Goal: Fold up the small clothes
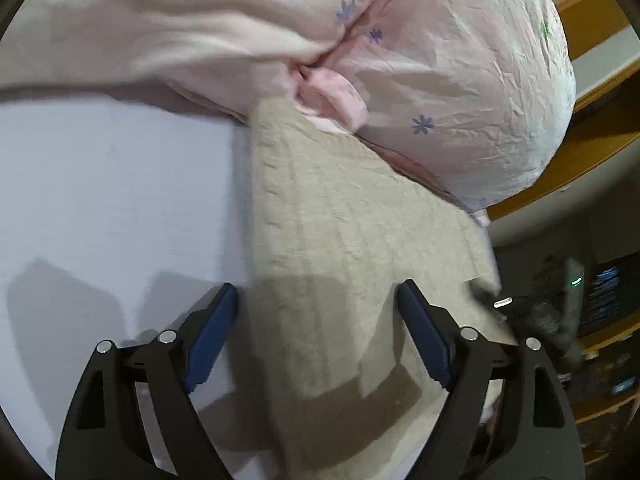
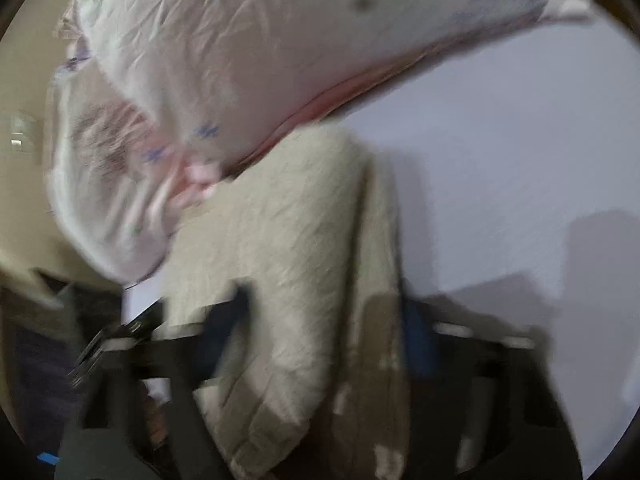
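A beige knitted garment (image 1: 340, 248) lies on a white surface (image 1: 112, 192), its far end against a pink flowered quilt (image 1: 440, 80). My left gripper (image 1: 318, 304) is open, its blue-padded fingers (image 1: 212, 340) straddling the garment just above it. In the blurred right wrist view the same beige garment (image 2: 288, 240) lies folded lengthwise between my right gripper's fingers (image 2: 228, 320). My right gripper (image 2: 324, 320) looks open around the cloth. The other gripper's dark body (image 1: 556, 312) shows at the garment's right edge in the left wrist view.
The pink quilt (image 2: 248, 60) bulges over the far side of the white surface (image 2: 500, 160). Wooden furniture (image 1: 592, 128) and dark shelves (image 1: 612, 292) stand beyond the right edge of the surface. A small pink cloth piece (image 1: 336, 96) sits at the quilt's seam.
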### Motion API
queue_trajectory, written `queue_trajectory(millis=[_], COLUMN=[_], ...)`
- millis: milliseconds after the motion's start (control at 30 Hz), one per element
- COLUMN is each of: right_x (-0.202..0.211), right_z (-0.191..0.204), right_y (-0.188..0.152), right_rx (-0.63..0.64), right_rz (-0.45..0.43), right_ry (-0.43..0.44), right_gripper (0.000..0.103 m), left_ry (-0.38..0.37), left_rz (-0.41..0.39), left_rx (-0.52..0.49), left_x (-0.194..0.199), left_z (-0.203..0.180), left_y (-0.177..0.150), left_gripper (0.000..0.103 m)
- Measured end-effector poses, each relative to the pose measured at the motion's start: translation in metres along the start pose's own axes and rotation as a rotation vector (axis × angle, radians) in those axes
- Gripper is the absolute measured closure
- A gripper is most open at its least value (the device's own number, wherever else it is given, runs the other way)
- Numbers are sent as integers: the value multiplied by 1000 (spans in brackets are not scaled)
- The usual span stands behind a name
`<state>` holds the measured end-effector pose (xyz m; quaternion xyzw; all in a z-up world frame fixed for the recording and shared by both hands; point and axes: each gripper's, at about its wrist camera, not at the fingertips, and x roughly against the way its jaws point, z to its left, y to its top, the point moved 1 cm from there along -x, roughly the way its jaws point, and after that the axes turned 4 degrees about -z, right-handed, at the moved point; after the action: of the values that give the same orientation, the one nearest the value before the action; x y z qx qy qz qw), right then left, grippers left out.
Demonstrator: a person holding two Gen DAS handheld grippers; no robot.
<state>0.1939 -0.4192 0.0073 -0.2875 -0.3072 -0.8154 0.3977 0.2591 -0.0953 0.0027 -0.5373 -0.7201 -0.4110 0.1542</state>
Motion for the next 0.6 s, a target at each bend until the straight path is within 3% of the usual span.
queue_trajectory(millis=[33,100,167,233,267,333,400,533,600], right_x=[1,2,7,16,18,11,-13,-56,-35], right_z=[-2,-5,-1,18,30,62,94,130,130], right_y=[-3,-6,-10,-15,-18,-23,-30,-46,-50], right_rx=[4,-27,-29,0,23,89,161,305,286], right_rz=[-19,-25,-46,-60,-57,-36,0,43,-25], right_ry=[23,97,135,203,239,283,271,40,34], right_gripper=[60,70,72,73,75,76,74,65,56], left_ry=[-29,-36,-77,-147,-145,-74,-10,236,241], left_rz=[14,18,14,17,4,-75,-128,-169,-231], left_rx=[4,6,-7,-16,-44,-124,-153,-143,-159], left_x=[-3,-7,3,26,38,78,105,132,151], left_z=[-1,-2,0,6,8,16,30,67,74], left_y=[0,-1,1,4,5,8,15,21,14], left_gripper=[21,35,64,67,67,67,65,61,61])
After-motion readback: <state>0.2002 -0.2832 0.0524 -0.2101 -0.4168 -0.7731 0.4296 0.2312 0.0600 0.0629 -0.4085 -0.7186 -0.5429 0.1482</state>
